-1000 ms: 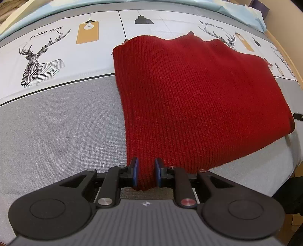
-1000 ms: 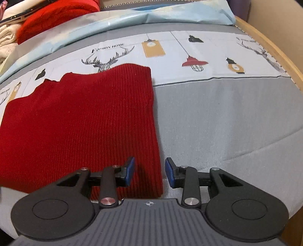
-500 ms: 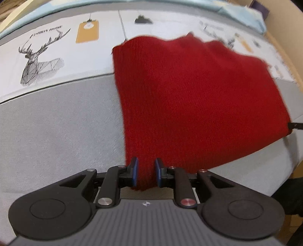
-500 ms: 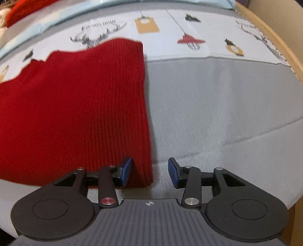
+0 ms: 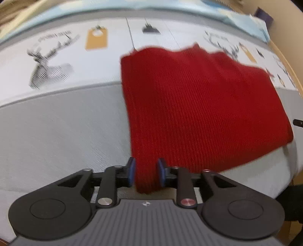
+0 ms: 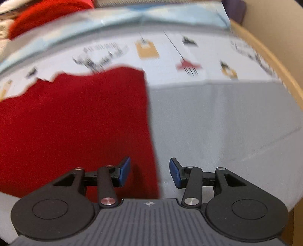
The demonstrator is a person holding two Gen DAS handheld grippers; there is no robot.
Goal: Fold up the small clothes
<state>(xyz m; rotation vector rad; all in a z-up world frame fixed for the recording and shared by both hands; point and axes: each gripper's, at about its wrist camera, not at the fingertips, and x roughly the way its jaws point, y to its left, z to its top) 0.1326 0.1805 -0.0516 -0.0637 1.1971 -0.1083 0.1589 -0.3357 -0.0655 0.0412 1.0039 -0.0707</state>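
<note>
Here there is one folded red knit garment (image 5: 198, 106) lying flat on the bed cover (image 5: 56, 132), which is grey in front and white with printed deer and hanging lamps behind; a second red cloth (image 6: 47, 15) sits blurred at the far upper left of the right wrist view, well apart from the first. Two grippers are in play. The left gripper (image 5: 145, 173) has its two blue pads (image 5: 131, 171) on either side of the garment's near left corner; its jaws have just been opening, and a thin gap seems to show at the left pad, so the corner stands between them rather than pinched, though blur leaves this unsure. The right gripper (image 6: 149, 174) has also just been opening and stands wider, about half apart: the garment's near right edge (image 6: 149, 151) lies between its pads, close to the left one, with bare grey cover by the right one, and neither pad presses the knit.
</note>
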